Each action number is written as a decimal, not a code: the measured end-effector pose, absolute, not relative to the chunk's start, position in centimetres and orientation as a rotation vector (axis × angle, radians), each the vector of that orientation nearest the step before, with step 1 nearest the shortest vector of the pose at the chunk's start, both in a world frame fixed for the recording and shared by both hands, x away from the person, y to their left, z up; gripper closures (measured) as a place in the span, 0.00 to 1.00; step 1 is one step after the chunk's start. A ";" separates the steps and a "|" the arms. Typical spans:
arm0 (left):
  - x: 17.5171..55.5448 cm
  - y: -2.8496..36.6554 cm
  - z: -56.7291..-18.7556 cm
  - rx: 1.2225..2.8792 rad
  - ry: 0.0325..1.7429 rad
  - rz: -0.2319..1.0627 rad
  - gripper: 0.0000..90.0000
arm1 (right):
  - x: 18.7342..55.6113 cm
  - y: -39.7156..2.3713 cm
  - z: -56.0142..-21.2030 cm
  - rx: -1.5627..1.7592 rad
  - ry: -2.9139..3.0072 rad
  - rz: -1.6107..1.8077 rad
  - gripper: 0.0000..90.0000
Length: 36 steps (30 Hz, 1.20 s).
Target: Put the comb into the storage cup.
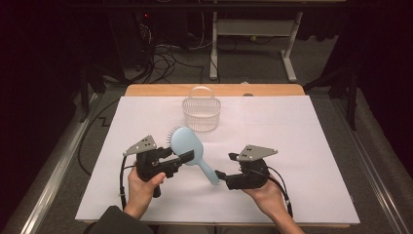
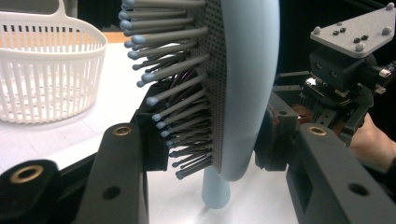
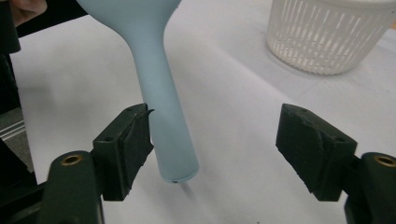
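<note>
A pale blue hairbrush point(image 1: 186, 143) hangs tilted over the white sheet, its head up and its handle slanting down to the right. My left gripper point(image 1: 182, 157) is shut on the brush head point(image 2: 243, 93); one pad presses into the grey bristles point(image 2: 177, 107) and the other against the smooth back. My right gripper point(image 1: 224, 165) stands open around the lower end of the handle point(image 3: 166, 116). The handle lies right against one pad point(image 3: 126, 144), while the other pad point(image 3: 310, 149) is far off it.
A white slotted basket point(image 1: 201, 112) with a hoop handle stands empty at the back middle of the white sheet point(image 1: 302, 146). The wooden table edge point(image 1: 146, 90) runs behind it. Cables and a desk frame lie on the floor beyond.
</note>
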<state>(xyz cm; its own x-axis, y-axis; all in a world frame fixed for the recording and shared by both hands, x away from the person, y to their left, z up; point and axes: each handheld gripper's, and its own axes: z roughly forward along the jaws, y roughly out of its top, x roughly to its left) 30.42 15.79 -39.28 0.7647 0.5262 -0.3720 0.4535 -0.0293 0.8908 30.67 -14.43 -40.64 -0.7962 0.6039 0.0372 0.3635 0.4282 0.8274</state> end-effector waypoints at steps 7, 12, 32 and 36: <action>30.3 16.1 -39.2 1.649 0.797 0.079 0.61 | 30.8 -16.3 -40.4 0.889 2.375 1.341 0.28; 30.4 16.3 -39.1 1.640 0.803 0.080 0.61 | 30.6 -19.3 -40.5 0.969 2.300 1.353 0.27; 30.5 16.5 -39.1 1.645 0.819 0.097 0.61 | 28.8 -28.4 -41.7 1.104 2.083 1.371 0.26; 30.6 16.7 -39.2 1.645 0.824 0.099 0.61 | 28.1 -29.4 -42.3 1.111 2.054 1.351 0.26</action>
